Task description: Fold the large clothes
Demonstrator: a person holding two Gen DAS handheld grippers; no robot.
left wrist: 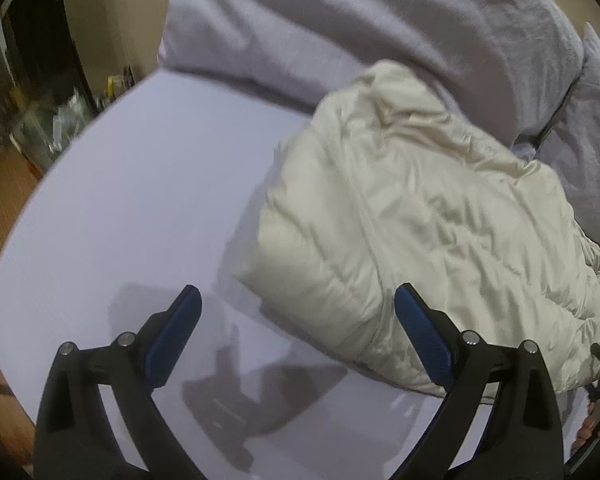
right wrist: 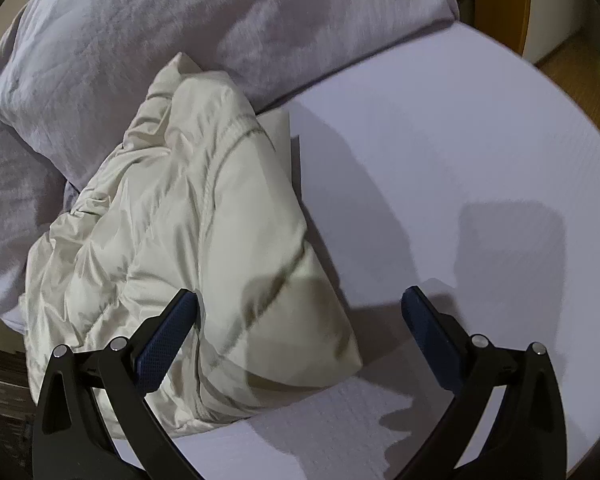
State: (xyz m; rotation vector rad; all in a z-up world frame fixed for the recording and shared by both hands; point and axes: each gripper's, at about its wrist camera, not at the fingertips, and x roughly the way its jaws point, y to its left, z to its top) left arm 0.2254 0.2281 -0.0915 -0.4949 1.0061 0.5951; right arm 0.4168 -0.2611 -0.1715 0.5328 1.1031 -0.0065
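Observation:
A cream puffy jacket [left wrist: 412,232] lies bunched and partly folded on a bed with a pale lilac sheet [left wrist: 140,208]. In the left wrist view it fills the right half; my left gripper [left wrist: 298,300] is open and empty, hovering over its near left edge. In the right wrist view the jacket [right wrist: 204,240] lies left of centre. My right gripper [right wrist: 300,300] is open and empty above the jacket's near right corner, its left finger [right wrist: 168,340] over the fabric.
A lilac duvet and pillows [left wrist: 360,20] lie piled behind the jacket, also in the right wrist view [right wrist: 180,20]. Bare sheet [right wrist: 460,160] spreads right of the jacket. Wooden floor and clutter [left wrist: 40,120] lie beyond the bed's left edge.

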